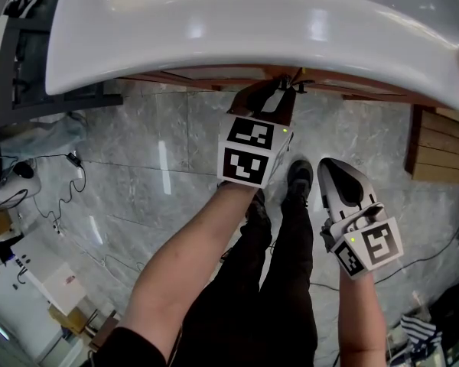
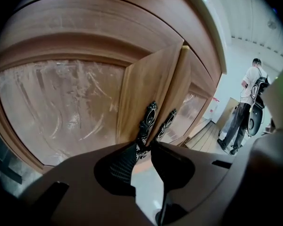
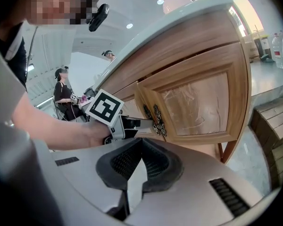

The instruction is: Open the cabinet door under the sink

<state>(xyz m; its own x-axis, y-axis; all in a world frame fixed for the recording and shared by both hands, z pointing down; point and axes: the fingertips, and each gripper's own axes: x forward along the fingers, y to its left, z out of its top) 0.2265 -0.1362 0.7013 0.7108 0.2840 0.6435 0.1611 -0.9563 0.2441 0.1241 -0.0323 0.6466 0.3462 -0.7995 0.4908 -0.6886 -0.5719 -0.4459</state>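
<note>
In the head view, the white sink (image 1: 252, 37) fills the top of the frame, and its basin's contents do not show from here. A strip of the wooden cabinet (image 1: 214, 77) shows just under its rim. The left hand-held gripper (image 1: 289, 84) reaches up to that strip at centre, while the right hand-held gripper (image 1: 330, 168) hangs lower right over the marble floor (image 1: 138, 144), apart from the cabinet. In the left gripper view, the cabinet door (image 2: 141, 88) stands at centre, a glazed panel (image 2: 61, 107) to its left. Two ornate metal handles sit side by side where the two doors meet. The left gripper's jaws close on the lower end of the left handle (image 2: 148, 119), one tip on each side of it, and the right handle (image 2: 166, 121) stays outside them. The inside of the cabinet is hidden. A person (image 2: 245, 107) stands at far right. In the right gripper view, this gripper's jaws at lower centre meet with nothing between them. Beyond them, the left gripper comes in from the left onto the handles at the doors' meeting edge.
</note>
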